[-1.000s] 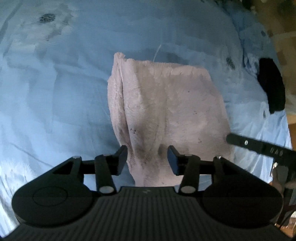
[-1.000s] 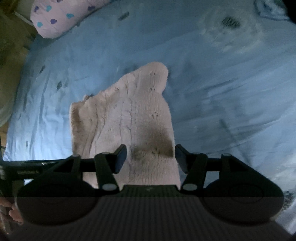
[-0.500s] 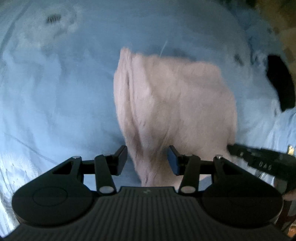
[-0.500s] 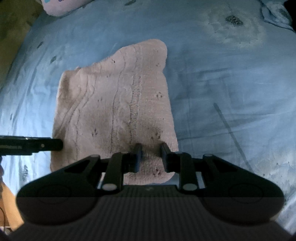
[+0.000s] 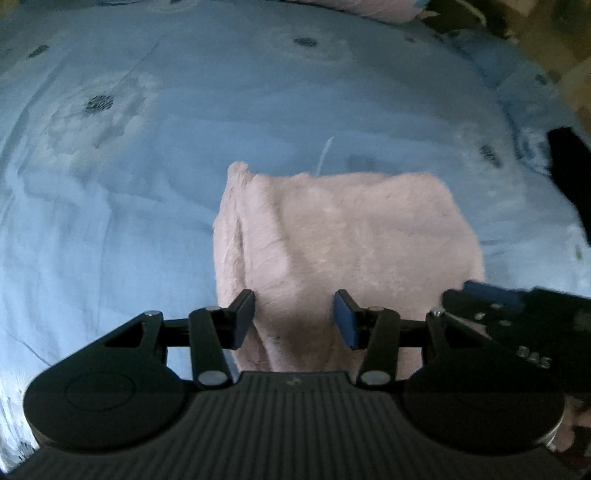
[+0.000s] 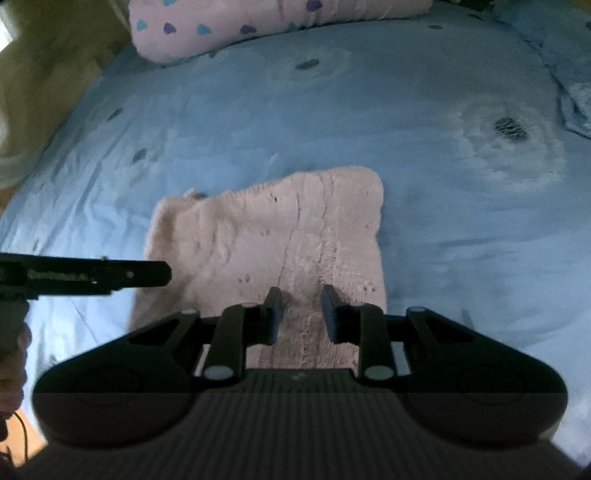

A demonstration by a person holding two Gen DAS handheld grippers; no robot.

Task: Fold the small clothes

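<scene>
Pink knit garment (image 5: 343, 240) lies on the blue bedsheet (image 5: 147, 184), already doubled into a rough rectangle with a rolled fold down its left side in the left wrist view; sleeves not visible, so at least one fold looks done, and probably one more fold is left. Left gripper (image 5: 293, 319) points steeply down over the near left part of the garment, tongs apart, nothing clamped, cloth between them but pads not pressing. Right gripper (image 6: 301, 314) is over the near right part, also tilted down; its tongs have just been closing and now stand narrow, with a ridge of knit pinched up between them. It looks like a grip on the garment, though blur makes pad contact hard to confirm. Heart-print pillow (image 6: 258, 22) sits far back, well apart.
</scene>
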